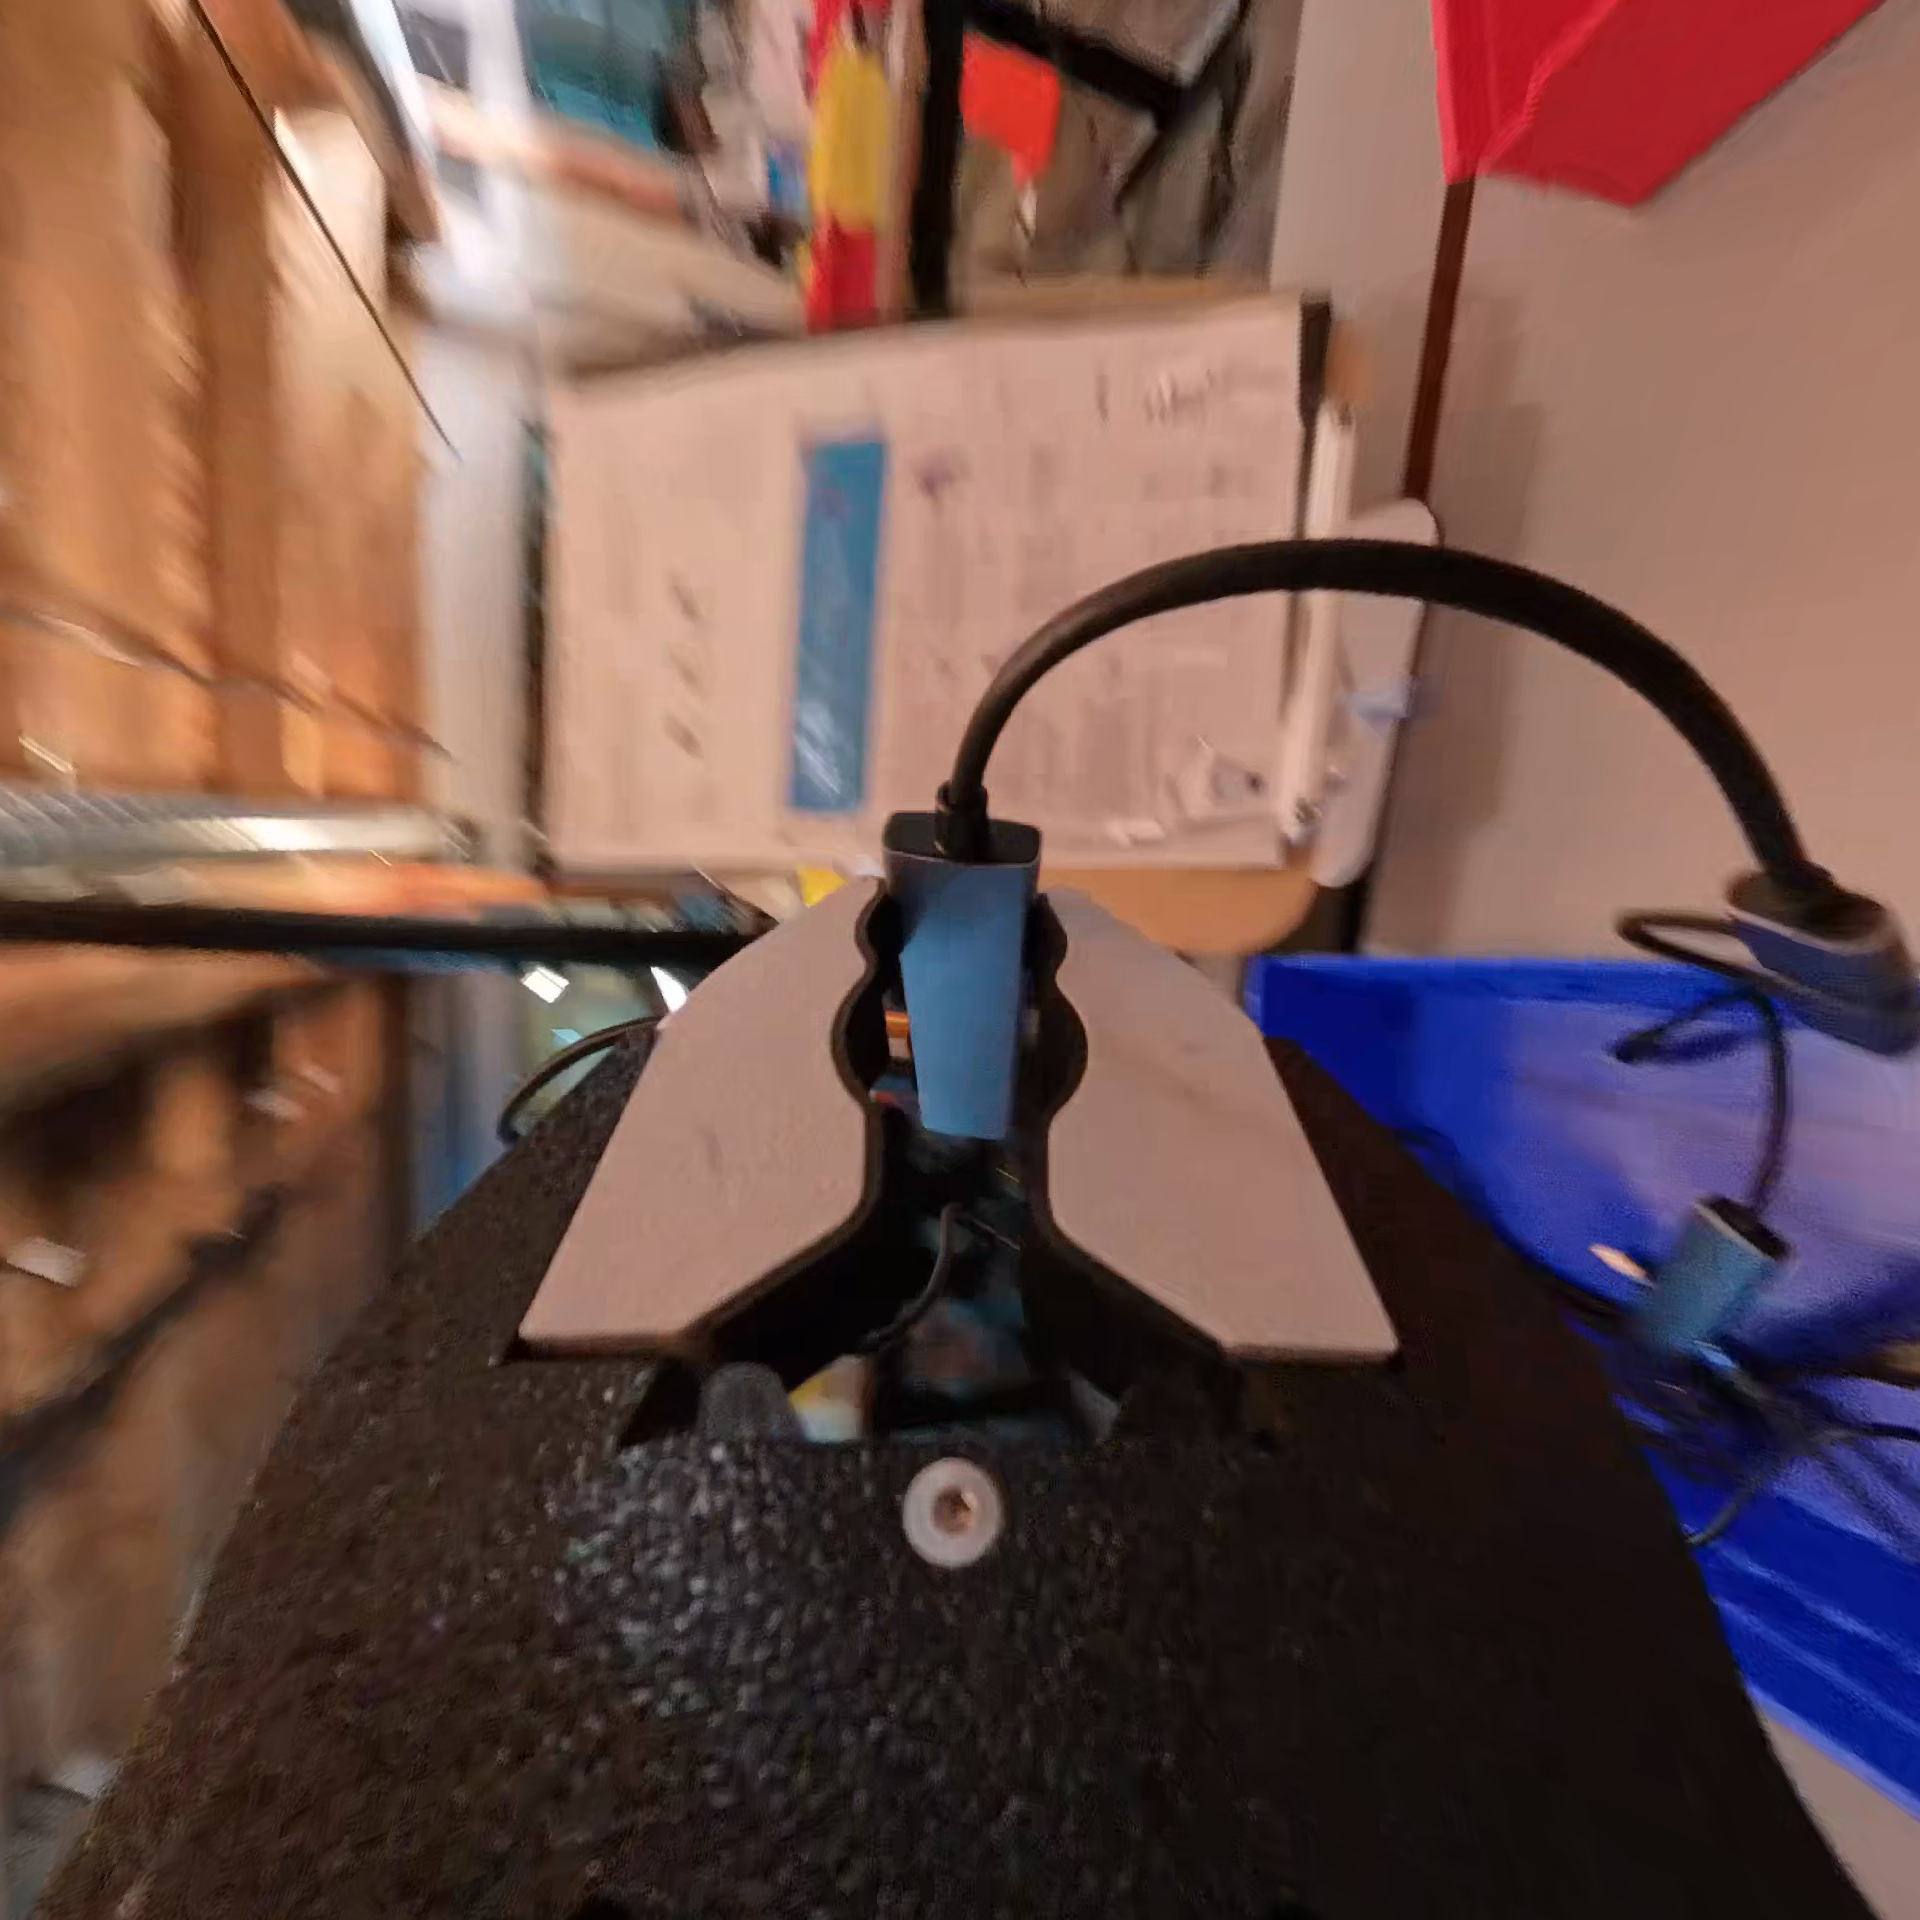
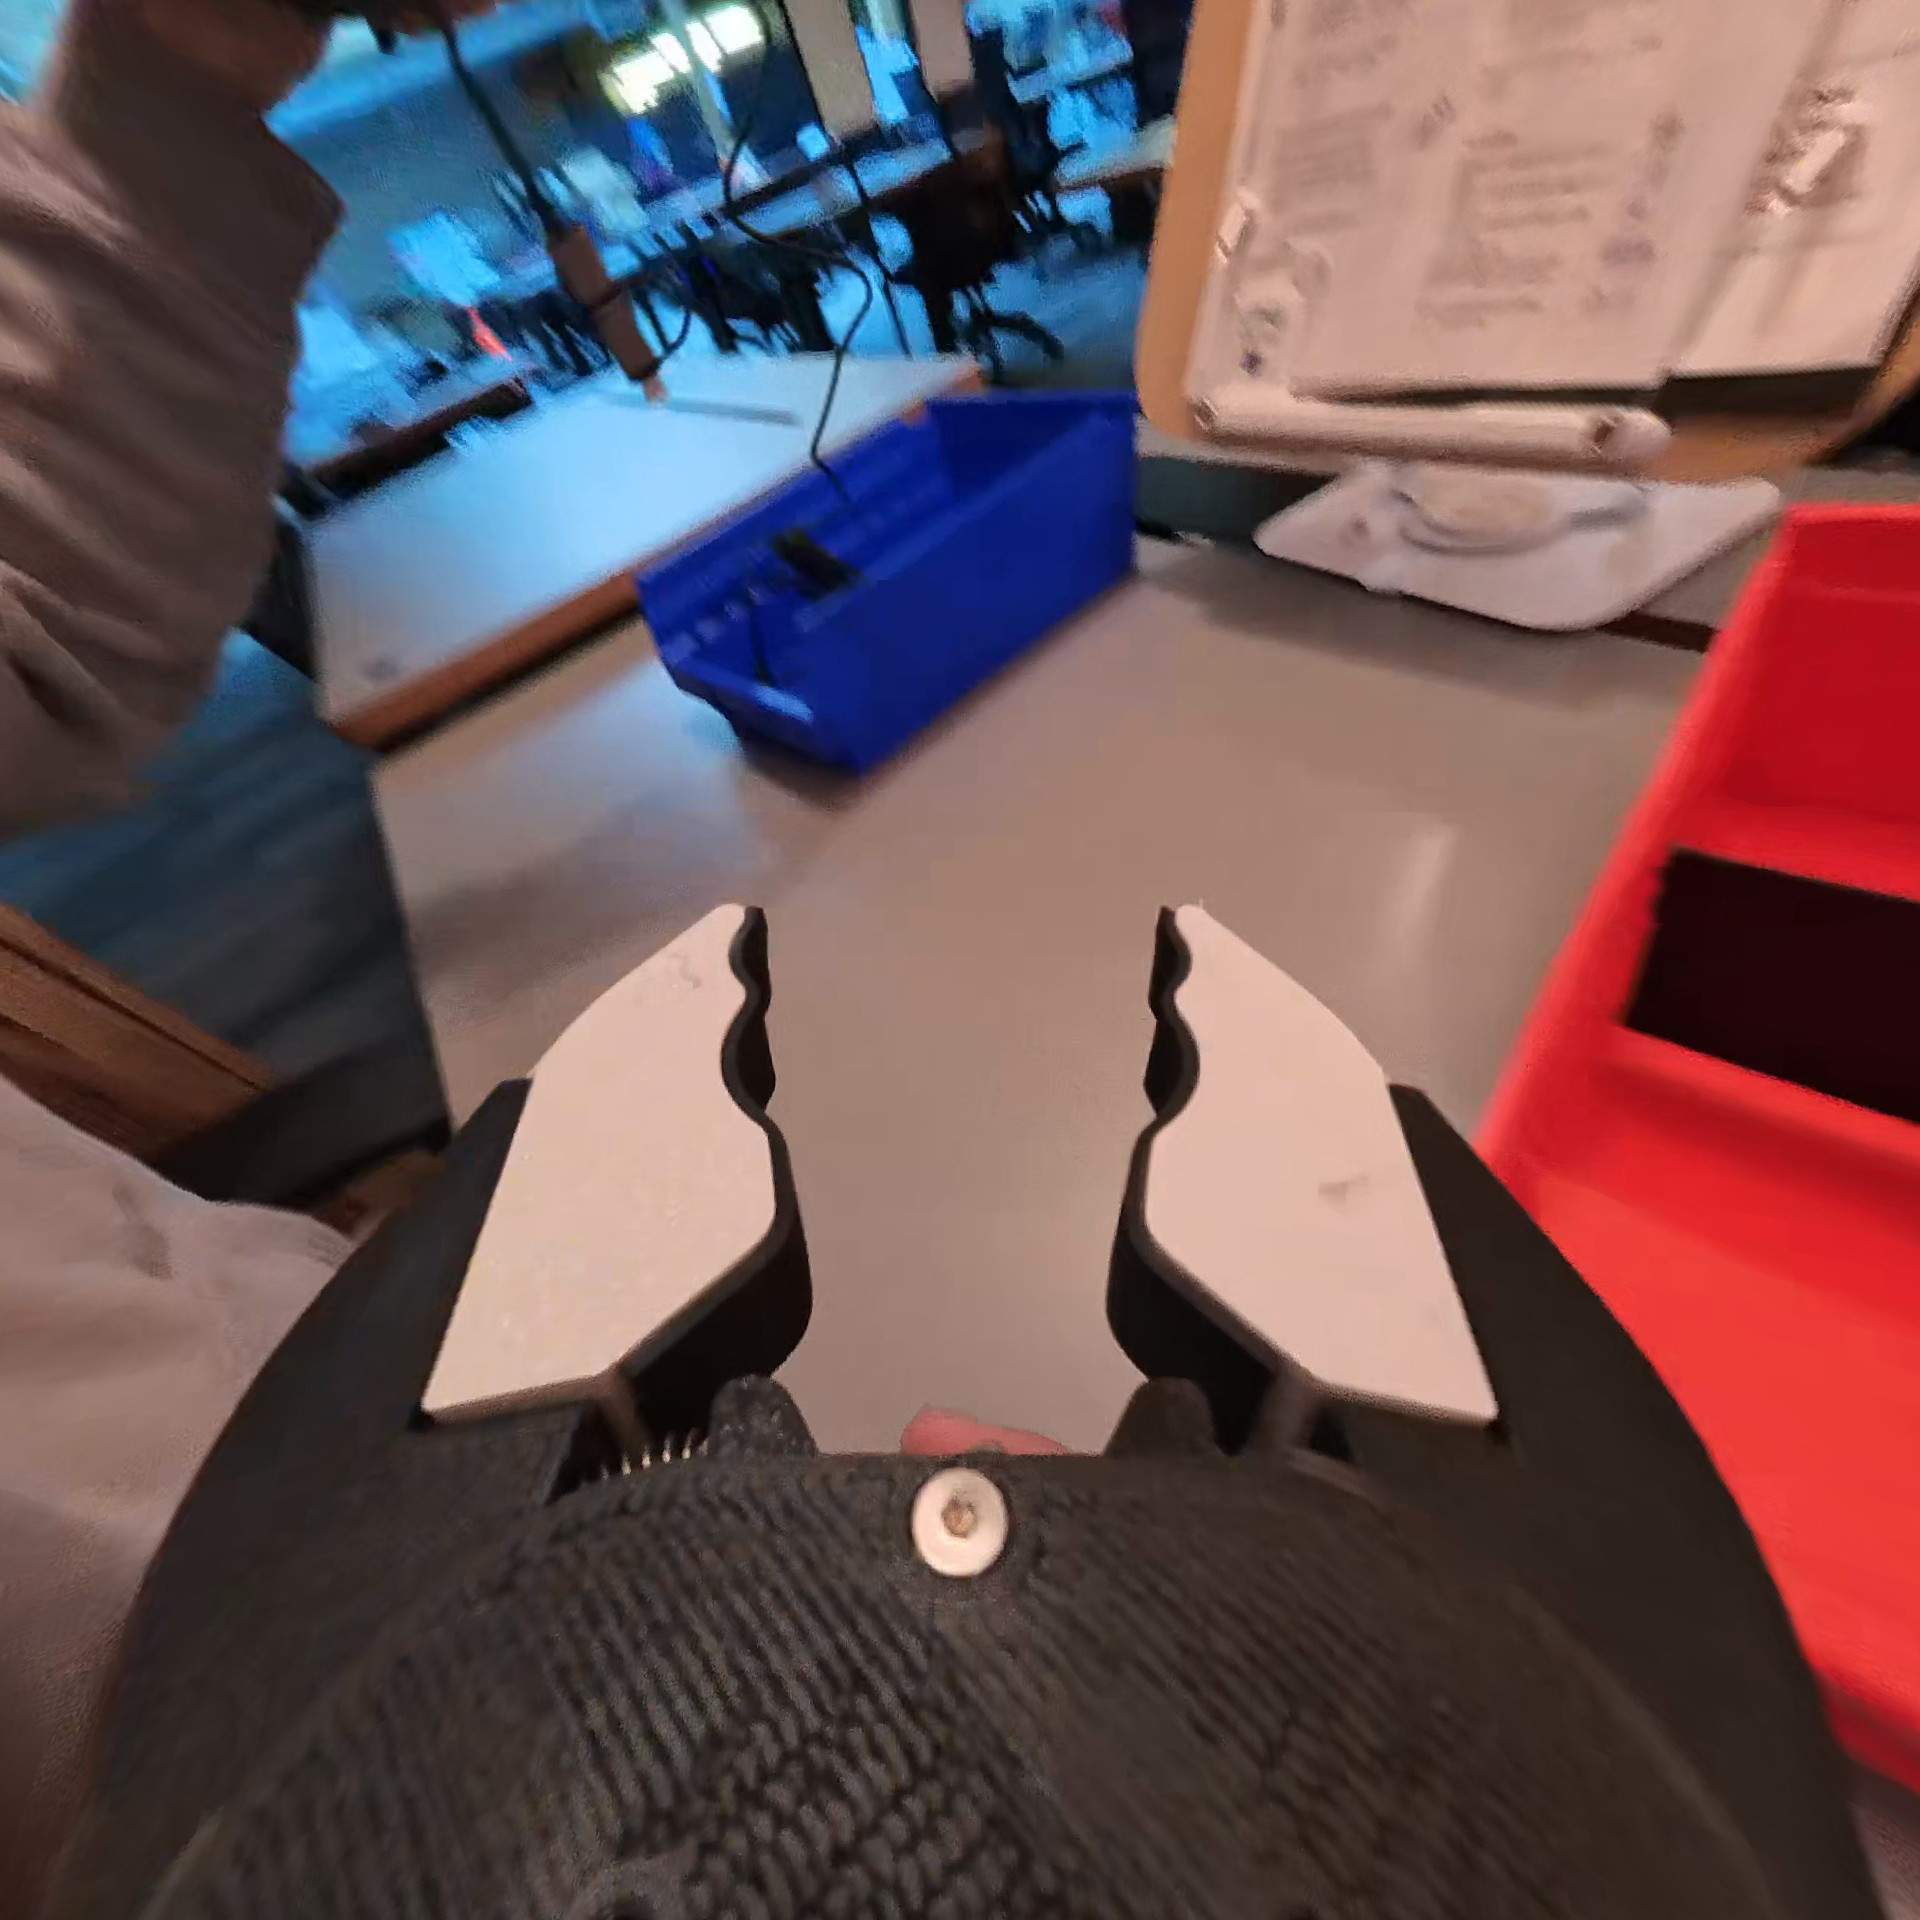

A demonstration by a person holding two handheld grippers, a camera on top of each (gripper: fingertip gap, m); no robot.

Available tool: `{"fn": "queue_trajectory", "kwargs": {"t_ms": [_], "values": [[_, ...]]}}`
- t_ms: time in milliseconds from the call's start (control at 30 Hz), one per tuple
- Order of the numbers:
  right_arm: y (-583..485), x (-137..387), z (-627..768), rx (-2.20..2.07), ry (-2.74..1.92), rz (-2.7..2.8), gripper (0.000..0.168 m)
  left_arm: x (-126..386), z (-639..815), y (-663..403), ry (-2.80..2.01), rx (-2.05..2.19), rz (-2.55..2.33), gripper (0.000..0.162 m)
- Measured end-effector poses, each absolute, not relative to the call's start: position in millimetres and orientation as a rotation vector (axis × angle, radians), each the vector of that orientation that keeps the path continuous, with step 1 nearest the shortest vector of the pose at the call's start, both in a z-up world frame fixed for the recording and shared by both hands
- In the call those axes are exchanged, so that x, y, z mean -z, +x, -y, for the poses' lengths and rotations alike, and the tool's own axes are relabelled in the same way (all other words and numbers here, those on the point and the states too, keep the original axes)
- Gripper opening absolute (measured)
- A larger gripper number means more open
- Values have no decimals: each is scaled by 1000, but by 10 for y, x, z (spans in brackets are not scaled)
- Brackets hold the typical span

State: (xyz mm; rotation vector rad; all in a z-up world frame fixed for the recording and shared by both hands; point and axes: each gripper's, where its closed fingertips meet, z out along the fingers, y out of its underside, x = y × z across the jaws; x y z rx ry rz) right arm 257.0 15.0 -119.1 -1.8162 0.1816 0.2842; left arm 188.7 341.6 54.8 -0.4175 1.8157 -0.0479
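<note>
Left claw [image 1: 961, 977] is clamped on a small blue adapter [image 1: 958, 997], which stands between the two grey fingers with its cabled end past the tips. From that end a short black cable [image 1: 1351, 566] arches over to the right and ends in a second plug [image 1: 1823, 951] hanging free. Below and to the right of the claw lies a blue bin [image 1: 1558, 1122] with thin wires and another blue connector [image 1: 1714, 1283] in it. Everything beyond is motion-blurred, so the hold looks best kept firm and level while the loose plug swings.

Right claw [image 2: 961, 997] is spread wide with nothing between its fingers, hovering above a grey surface [image 2: 1039, 831]. Ahead and slightly left sits the blue bin [image 2: 914, 582], a thin wire dropping into it; close on the right is a red bin [image 2: 1714, 1143]. A sleeve [image 2: 125, 416] fills the left edge. Judging by this, the empty claw has free room to steady the dangling end.
</note>
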Motion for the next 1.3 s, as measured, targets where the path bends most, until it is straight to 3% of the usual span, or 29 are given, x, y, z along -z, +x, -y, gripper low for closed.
{"fn": "queue_trajectory", "kwargs": {"t_ms": [67,167,300,467,633,767,867,967,1067,1200,1300], "values": [[2505,969,-339,-370,-1727,-175,71,-918,-2924,1776,-194,13,-1761,24],[2431,573,-571,-506,-1567,-192,73,-941,-2260,1719,70,-38,-1787,24],[2251,217,-759,-720,-1395,-195,73,-318,-1579,1757,356,-113,-1894,24],[2190,543,-926,-738,-1408,-316,89,703,-1014,1792,733,-319,-1921,24],[2177,1042,-882,-875,-1416,-489,74,1174,-679,1857,893,-338,-1839,24],[2213,1040,-812,-918,-1310,-487,22,1282,-734,1987,897,-382,-1784,24],[2255,1065,-846,-857,-1298,-469,14,1295,-785,2026,882,-396,-1763,24],[2318,1054,-863,-818,-1270,-472,12,1173,-859,2077,781,-389,-1683,23],[2378,959,-863,-851,-1148,-496,9,1057,-975,2058,544,-279,-1672,9],[2513,972,-829,-824,-1048,-548,7,970,-1469,1972,-75,-91,-1767,23],[2632,927,-748,-758,-975,-587,6,988,-1747,1763,-714,288,-1754,40]]}}
